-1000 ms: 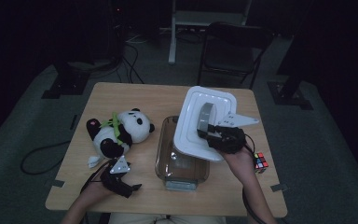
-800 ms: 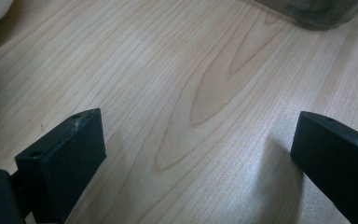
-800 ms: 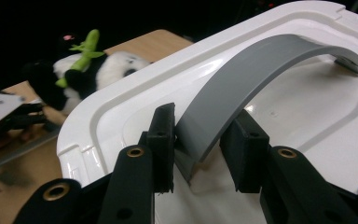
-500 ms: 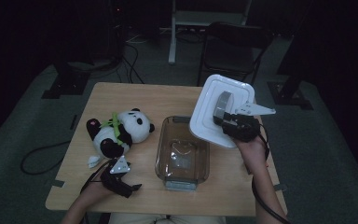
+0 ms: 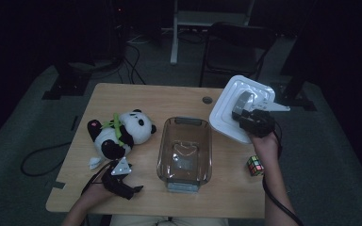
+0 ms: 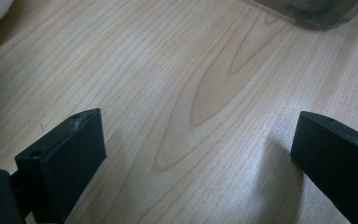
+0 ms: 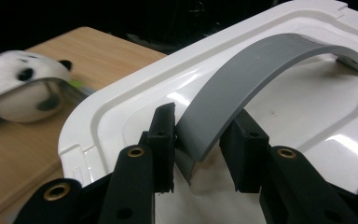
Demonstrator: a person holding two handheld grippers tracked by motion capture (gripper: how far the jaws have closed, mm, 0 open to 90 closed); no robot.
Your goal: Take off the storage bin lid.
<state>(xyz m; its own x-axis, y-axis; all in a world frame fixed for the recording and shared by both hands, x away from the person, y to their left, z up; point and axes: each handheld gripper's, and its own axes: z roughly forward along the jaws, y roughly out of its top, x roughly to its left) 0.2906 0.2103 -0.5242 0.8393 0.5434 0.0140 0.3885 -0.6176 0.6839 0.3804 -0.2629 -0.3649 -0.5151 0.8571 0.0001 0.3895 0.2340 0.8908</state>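
At the table's near edge, the left gripper (image 5: pixel 131 188) rests on the bare wood, its jaws standing wide apart with nothing between them. Just beyond it a stuffed panda (image 5: pixel 119 133) lies on its side, and at the centre sits an uncovered clear glass dish (image 5: pixel 185 149). To the right, a small puzzle cube (image 5: pixel 255 165) lies beside the person's forearm. Farther back and higher, the right gripper (image 7: pixel 196 142) is clamped on the grey arched handle (image 7: pixel 251 70) of a white lid (image 5: pixel 238 107), which hangs tilted in the air over the table's far right corner, its lower edge just off the dish's far right corner. The job in hand looks to be carrying the lid clear of the dish. To do it well, the grip should sit squarely across the handle strap, since a lid this broad swings easily; it wants levelling before going down flat on open wood, away from the cube and the table edge.
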